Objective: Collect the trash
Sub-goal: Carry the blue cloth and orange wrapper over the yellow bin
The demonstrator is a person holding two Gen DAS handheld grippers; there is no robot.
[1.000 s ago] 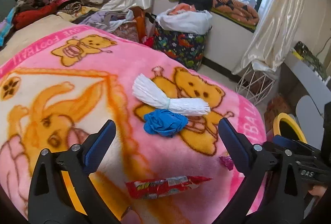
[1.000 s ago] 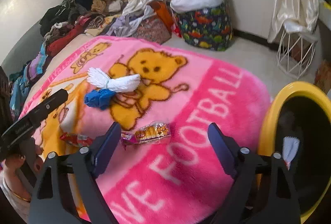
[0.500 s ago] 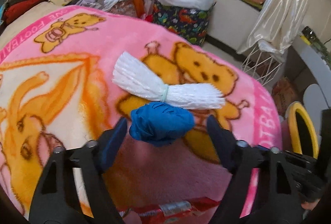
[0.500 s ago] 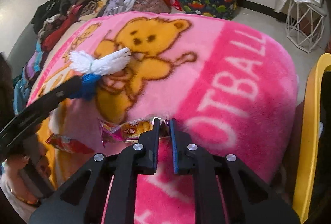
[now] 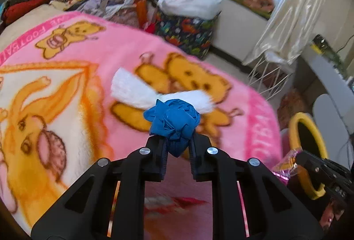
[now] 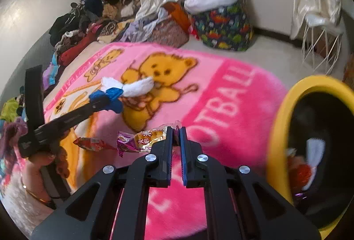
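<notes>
Both grippers, wide apart a second ago, now stand clenched on trash. Left gripper (image 5: pixel 177 147) has just been closing and grasps the crumpled blue plastic wad (image 5: pixel 172 118), which bulges out past the fingertips and shows between the jaws; in the earlier left wrist view this wad lay loose on the blanket. Right gripper (image 6: pixel 176 136), shut since half a second ago, pinches the right end of the clear snack wrapper with yellow contents and purple ends (image 6: pixel 141 140), which trails to the left of the jaws. Just left of it lies a red crinkled candy wrapper (image 6: pixel 93 143) on the pink fleece blanket with yellow bear print (image 6: pixel 221 107). White fringed bundle tied at its middle (image 5: pixel 137 93) rests on the blanket just beyond the blue wad, blurred. Yellow-rimmed round bin with dark inside (image 6: pixel 285 116) stands at the blanket's right edge, near the right gripper; white and red scraps show inside it. Far side: a dark patterned fabric basket with white stuffing (image 6: pixel 223 25), a clothes pile along the left wall, pale curtains. A person's hand (image 6: pixel 39 162) grips the left tool at the near left.
</notes>
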